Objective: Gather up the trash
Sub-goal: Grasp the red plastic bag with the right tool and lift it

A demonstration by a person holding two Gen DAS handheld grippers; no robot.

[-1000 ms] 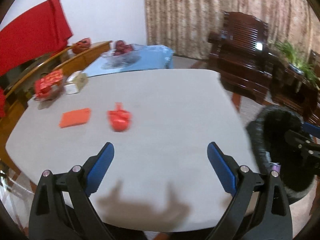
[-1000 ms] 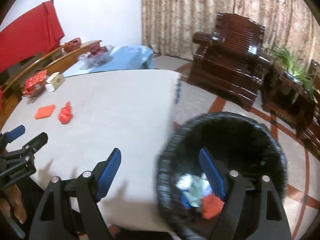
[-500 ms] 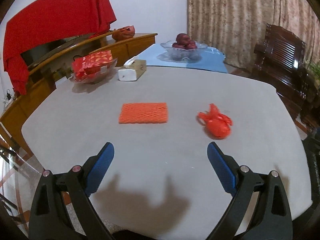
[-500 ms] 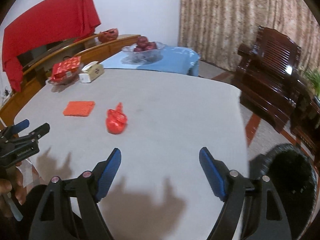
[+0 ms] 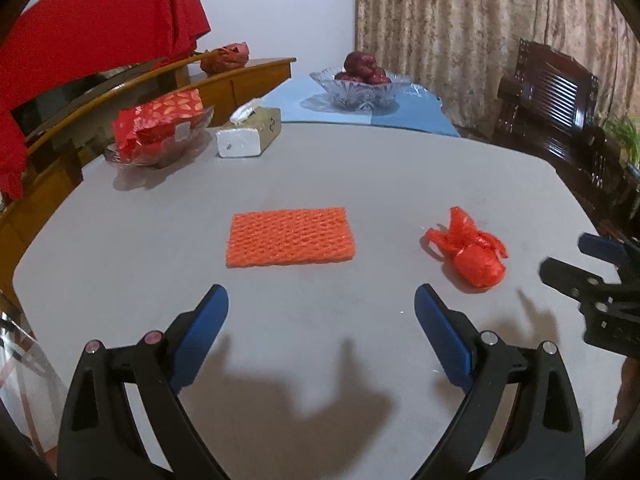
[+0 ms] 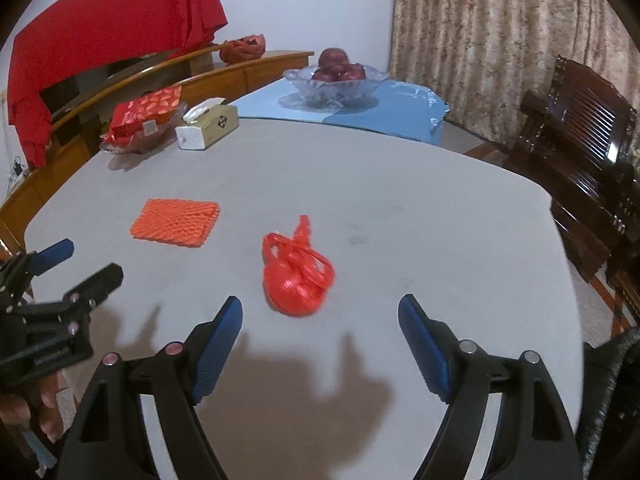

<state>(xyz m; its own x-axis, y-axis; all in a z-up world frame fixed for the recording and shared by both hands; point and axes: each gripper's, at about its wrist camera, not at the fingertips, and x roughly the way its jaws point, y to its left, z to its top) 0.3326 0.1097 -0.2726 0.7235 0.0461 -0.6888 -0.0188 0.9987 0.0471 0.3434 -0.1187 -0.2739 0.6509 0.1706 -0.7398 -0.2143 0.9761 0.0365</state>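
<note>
Red bag: knotted, crinkled plastic, lying on the grey worktop; centre of the right wrist view, right of centre in the left wrist view.
Orange mesh pad: flat, rectangular, netted foam; centre of the left wrist view, well apart from the bag.
Left gripper: fingers spread wide, holding nothing, above the worktop short of the pad.
Right gripper: fingers spread wide, empty, short of the bag.
Changed since half a second ago: both trash items larger and nearer in each view; right gripper now entering the right edge of the left wrist view.
Hard to make out: black bin cut off at lower right of the right wrist view, contents hidden.
</note>
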